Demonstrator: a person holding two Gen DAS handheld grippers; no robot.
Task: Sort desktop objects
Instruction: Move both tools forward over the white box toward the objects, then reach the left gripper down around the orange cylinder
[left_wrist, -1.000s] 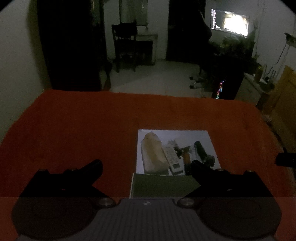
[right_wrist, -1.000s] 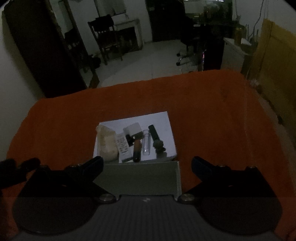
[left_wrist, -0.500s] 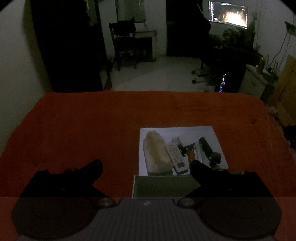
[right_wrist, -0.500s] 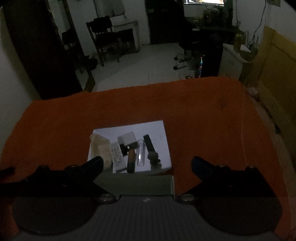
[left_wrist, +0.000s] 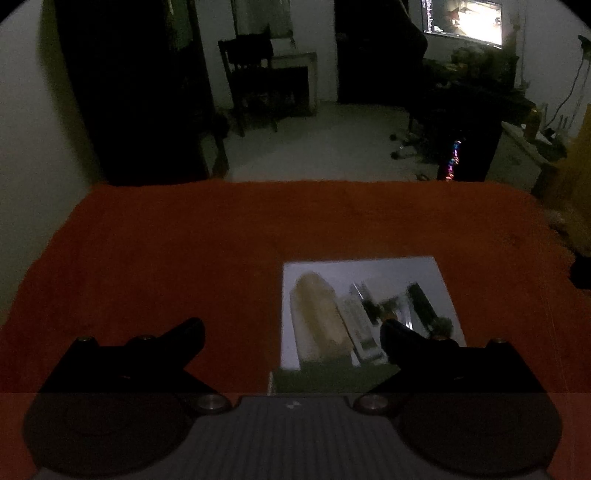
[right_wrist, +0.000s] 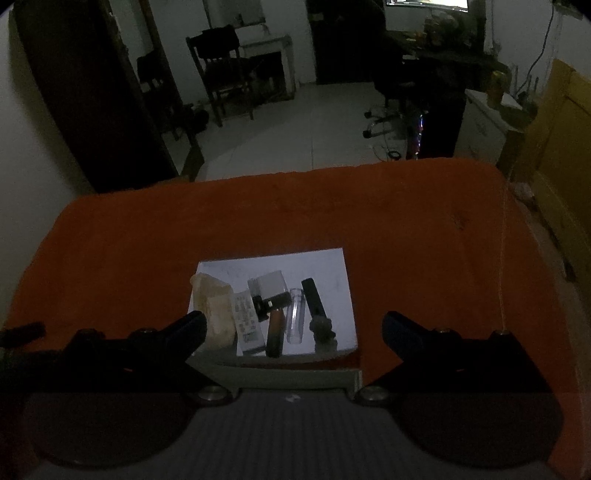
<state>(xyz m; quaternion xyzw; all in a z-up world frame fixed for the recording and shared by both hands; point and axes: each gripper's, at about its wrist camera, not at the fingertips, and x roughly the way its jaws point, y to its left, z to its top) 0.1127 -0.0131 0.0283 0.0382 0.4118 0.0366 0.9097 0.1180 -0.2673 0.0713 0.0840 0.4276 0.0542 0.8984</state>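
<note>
A white sheet (right_wrist: 332, 269) lies on the orange table cloth (right_wrist: 424, 240) with several small objects on it: a pale yellow bag (right_wrist: 214, 310), a white printed card (right_wrist: 245, 321), a small white box (right_wrist: 271, 284), a brown-handled tool (right_wrist: 275, 332), a clear tube (right_wrist: 295, 314) and a black stick (right_wrist: 314, 302). The same sheet (left_wrist: 388, 269) and bag (left_wrist: 321, 317) show blurred in the left wrist view. A grey-green box (right_wrist: 280, 374) sits at the sheet's near edge. My left gripper (left_wrist: 291, 332) and right gripper (right_wrist: 291, 326) are open, empty, above the near edge.
The dim room beyond the table holds a dark chair (right_wrist: 221, 74), a black office chair (right_wrist: 399, 77), a lit screen (left_wrist: 461, 18) and a wooden cabinet (right_wrist: 561, 155) at the right. The cloth (left_wrist: 166, 240) stretches left of the sheet.
Both grippers have pulled back and tilted slightly, so the sheet and objects sit a little lower in each view. Jaws stay open. The objects have not moved.
</note>
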